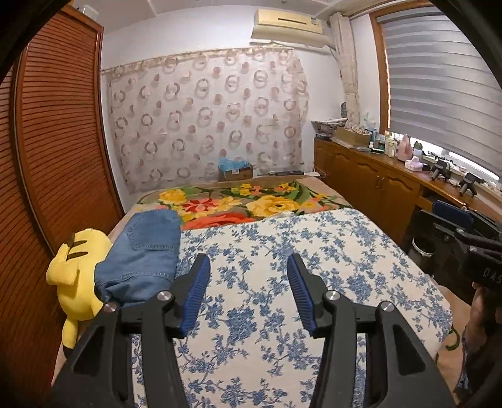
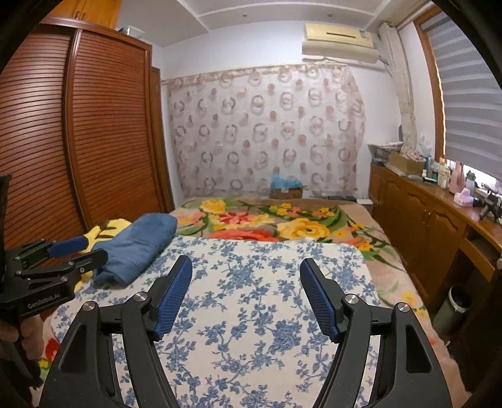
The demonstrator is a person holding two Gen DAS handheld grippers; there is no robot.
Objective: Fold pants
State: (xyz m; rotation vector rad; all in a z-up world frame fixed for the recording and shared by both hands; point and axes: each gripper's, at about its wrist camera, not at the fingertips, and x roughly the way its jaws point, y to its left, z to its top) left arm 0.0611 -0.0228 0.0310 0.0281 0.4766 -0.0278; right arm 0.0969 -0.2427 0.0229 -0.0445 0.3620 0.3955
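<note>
Nearest in the left wrist view, the left tool [image 1: 249, 266] hangs over the bed with its blue-padded fingers spread apart and nothing between them; only the blue-flowered white cover [image 1: 282, 282] shows in the gap. The right tool [image 2: 246, 266] hangs likewise over the same cover [image 2: 251, 314], its jaws standing wide and empty. Each tool appears at the edge of the other's view: the right one at the far right of the left view, a hand [image 1: 480, 307] gripping its handle, and the left one at the far left of the right view, with fingers [image 2: 29, 342] wrapped around its grip.

Just beyond the left tool, on the left side of the bed, lie the folded blue denim pants [image 1: 144, 254], a compact bundle with a back pocket facing up. Neither tool touches them. They rest partly on the flowered cover and lean against a yellow plush toy [image 1: 75, 273] that sits at the bed's left edge beside the slatted wooden wardrobe [image 1: 56, 141].

Farther on, a blanket with large yellow and red flowers [image 1: 251, 204] covers the bed. Behind it a patterned curtain [image 1: 207, 116] hangs on the wall under an air conditioner [image 1: 288, 26]. Along the right runs a wooden table [image 1: 376, 175] crowded with bottles, below a window blind [image 1: 439, 84].
</note>
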